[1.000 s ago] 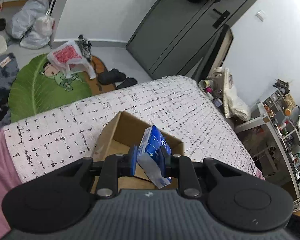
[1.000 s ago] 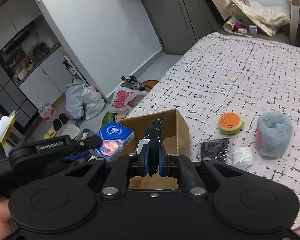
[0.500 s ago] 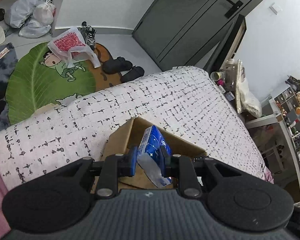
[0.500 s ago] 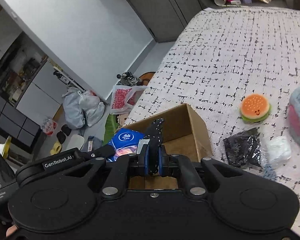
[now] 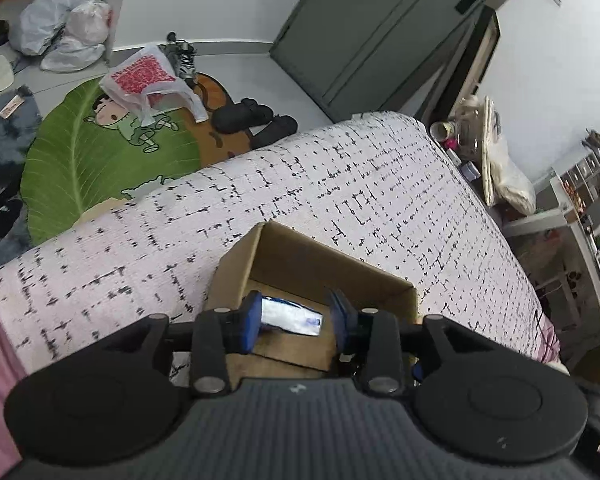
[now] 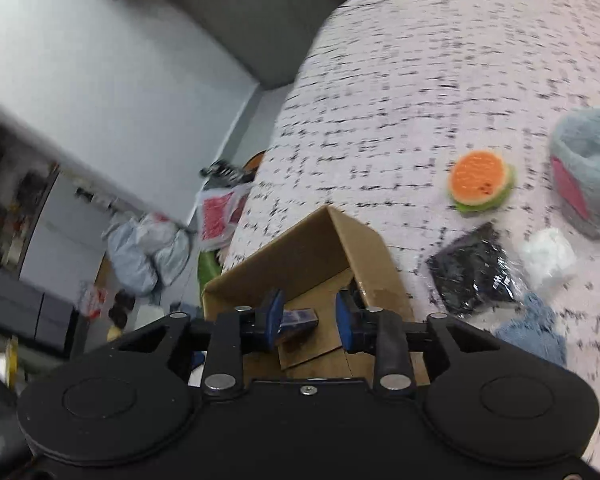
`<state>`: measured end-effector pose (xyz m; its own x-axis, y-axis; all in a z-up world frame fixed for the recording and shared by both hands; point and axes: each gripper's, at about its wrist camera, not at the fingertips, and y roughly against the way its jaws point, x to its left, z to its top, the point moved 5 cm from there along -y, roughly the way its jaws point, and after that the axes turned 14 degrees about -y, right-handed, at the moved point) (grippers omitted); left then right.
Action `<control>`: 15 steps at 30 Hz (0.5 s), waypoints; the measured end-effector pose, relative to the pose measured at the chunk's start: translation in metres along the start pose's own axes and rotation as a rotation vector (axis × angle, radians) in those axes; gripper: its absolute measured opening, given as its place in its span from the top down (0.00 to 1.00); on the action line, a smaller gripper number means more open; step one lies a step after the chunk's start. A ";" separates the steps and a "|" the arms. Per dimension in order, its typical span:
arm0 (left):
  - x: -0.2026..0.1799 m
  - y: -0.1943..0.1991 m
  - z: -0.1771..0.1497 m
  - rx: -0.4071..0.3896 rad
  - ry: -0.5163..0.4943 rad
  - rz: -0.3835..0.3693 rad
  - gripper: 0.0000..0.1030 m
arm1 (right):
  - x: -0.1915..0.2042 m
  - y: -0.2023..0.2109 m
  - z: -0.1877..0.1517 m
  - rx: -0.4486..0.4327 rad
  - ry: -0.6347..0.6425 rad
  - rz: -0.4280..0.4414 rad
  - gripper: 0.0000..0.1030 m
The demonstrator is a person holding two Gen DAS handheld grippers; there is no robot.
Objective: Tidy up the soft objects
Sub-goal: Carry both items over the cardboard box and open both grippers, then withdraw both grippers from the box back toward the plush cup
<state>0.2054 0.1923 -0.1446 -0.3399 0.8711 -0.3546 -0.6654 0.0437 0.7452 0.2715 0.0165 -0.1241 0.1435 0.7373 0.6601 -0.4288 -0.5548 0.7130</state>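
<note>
Cardboard box [image 5: 332,264] sits on bed [image 5: 260,200] w/ nubby white cover flecked in black dashes; box is plain brown, open-topped, flaps creased. Left claw [image 5: 296,320] over box, jaws opening, blue pads apart; glossy blue-white tissue pack [image 5: 290,316] lies flat on box floor btwn them, long axis running pad to pad, not pinched. Right claw [image 6: 308,318] also over box [image 6: 300,256], jaws opening, nothing gripped; a dark item below pads is too blurred to ID. On bed right of box: round plush burger [image 6: 482,180], orange top, green rim; fuzzy grey-blue cylinder [image 6: 588,168] w/ pink patch; crinkly black packet [image 6: 476,272]; white wad [image 6: 548,256]; blue cloth [image 6: 534,332].
</note>
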 end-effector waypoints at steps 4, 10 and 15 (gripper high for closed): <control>-0.001 0.029 0.000 -0.038 0.028 0.035 0.37 | 0.009 0.023 0.001 -0.032 -0.003 0.024 0.46; -0.021 0.065 -0.003 -0.119 -0.023 0.049 0.18 | 0.012 0.061 -0.001 -0.043 0.077 0.045 0.32; -0.043 0.090 -0.011 -0.151 -0.076 0.083 0.16 | 0.007 0.089 -0.001 -0.054 0.068 0.014 0.15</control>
<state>0.1529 0.1539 -0.0686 -0.3505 0.9034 -0.2470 -0.7312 -0.0991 0.6749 0.2338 -0.0276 -0.0568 0.0773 0.7551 0.6510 -0.4782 -0.5449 0.6888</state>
